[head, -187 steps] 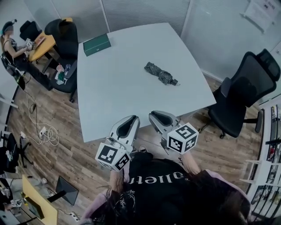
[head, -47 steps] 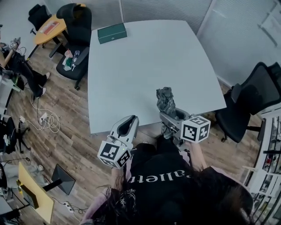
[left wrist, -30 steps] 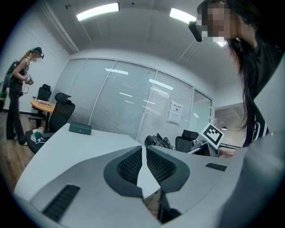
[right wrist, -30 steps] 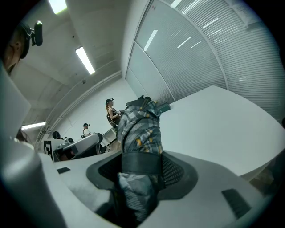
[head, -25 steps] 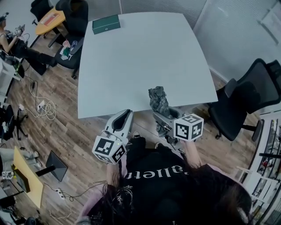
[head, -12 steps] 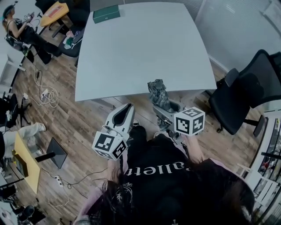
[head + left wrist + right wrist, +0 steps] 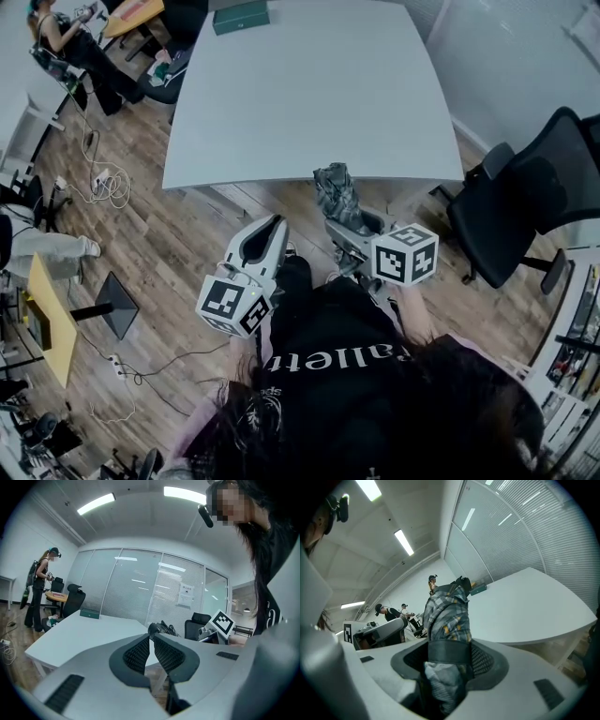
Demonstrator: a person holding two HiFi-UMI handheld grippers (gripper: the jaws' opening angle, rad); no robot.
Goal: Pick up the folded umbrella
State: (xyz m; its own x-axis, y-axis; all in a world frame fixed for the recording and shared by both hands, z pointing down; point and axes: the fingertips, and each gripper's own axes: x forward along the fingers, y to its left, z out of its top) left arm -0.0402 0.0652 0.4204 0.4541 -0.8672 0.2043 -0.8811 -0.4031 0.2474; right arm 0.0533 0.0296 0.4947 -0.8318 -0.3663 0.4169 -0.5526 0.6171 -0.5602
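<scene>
The folded umbrella [image 7: 337,195] is a short, bunched bundle of grey checked cloth with small yellow flecks. In the right gripper view a dark strap band wraps round the folded umbrella [image 7: 447,616] just where the jaws take it. It is up in the air, clear of the table, its lower part clamped in the right gripper [image 7: 347,225]. Both pads press on the cloth from either side. In the head view the free end sticks out of the jaws toward 11 o'clock, and its tip crosses the near edge of the white table [image 7: 300,94], with wooden floor [image 7: 187,225] under the rest. In the right gripper view the bundle rises from the right gripper [image 7: 449,660] toward 12 o'clock.

The left gripper [image 7: 272,225] hangs near the umbrella, at its 8 o'clock in the head view, apart from it. In its own view the left gripper [image 7: 151,638] has its jaw tips brought together with nothing between them.

There is one umbrella, two grippers and one table. One green box [image 7: 241,17] lies on the table's far end, at 11 o'clock from the umbrella. One black office chair [image 7: 525,206] stands at its 3 o'clock, well apart. A person [image 7: 56,28] sits far off at 10 o'clock.
</scene>
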